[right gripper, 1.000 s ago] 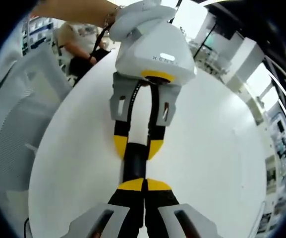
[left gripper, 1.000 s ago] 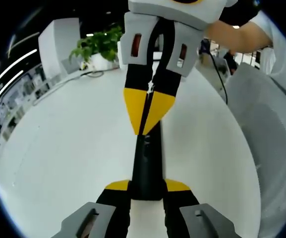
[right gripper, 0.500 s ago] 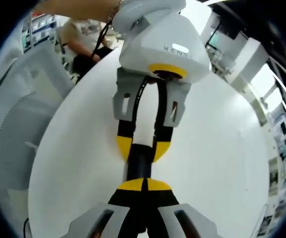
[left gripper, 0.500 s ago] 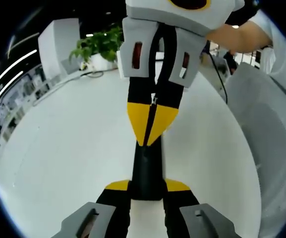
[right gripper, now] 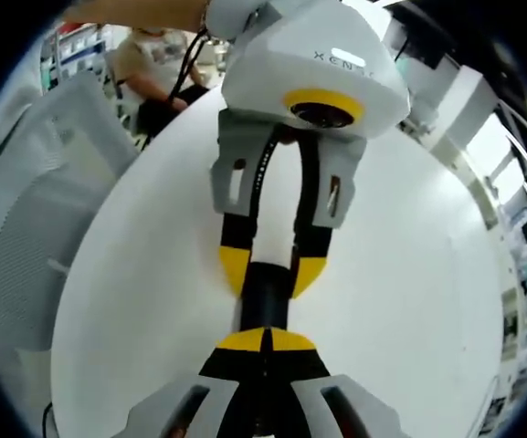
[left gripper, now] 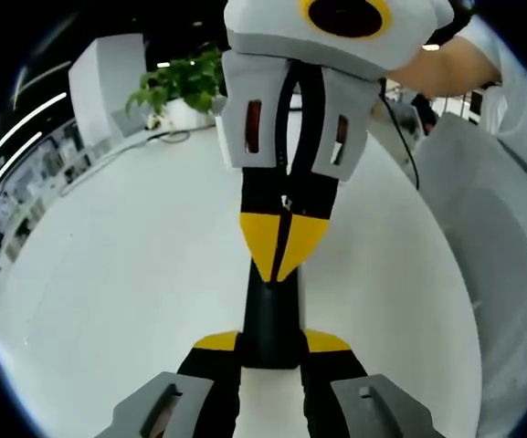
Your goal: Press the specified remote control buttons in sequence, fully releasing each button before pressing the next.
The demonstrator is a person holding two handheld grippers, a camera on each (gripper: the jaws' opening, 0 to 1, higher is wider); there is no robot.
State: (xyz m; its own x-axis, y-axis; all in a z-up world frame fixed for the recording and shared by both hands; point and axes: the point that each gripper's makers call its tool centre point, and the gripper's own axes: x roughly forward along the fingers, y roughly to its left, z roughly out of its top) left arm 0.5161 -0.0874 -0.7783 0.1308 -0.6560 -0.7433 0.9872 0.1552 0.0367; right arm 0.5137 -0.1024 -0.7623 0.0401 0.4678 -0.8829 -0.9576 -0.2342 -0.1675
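In the left gripper view we see our left gripper (left gripper: 270, 339) at the bottom, its yellow-tipped fingers (left gripper: 216, 341) clenched on the near end of the remote control (left gripper: 270, 310), a slim black bar that runs away from us over the white tabletop (left gripper: 126, 274). Coming from beyond the remote, the right gripper (left gripper: 281, 274) points toward us, its two yellow fingertips pressed together into a wedge whose point meets the remote's upper face at its far end. A potted plant (left gripper: 183, 84) stands at the tabletop's far edge, well beyond the remote, and a grey mesh chair (left gripper: 496, 246) sits to the right of the remote, off the tabletop.

In the right gripper view we see the right gripper (right gripper: 267, 339) at the bottom, fingers shut with nothing between them, tips resting on the near end of the remote control (right gripper: 265, 301). Beyond the remote, the left gripper (right gripper: 272, 274) faces us, its fingers gripping the remote's far end from both sides. The tabletop (right gripper: 409, 274) spreads around the remote, and the mesh chair (right gripper: 35, 228) lies left of it.
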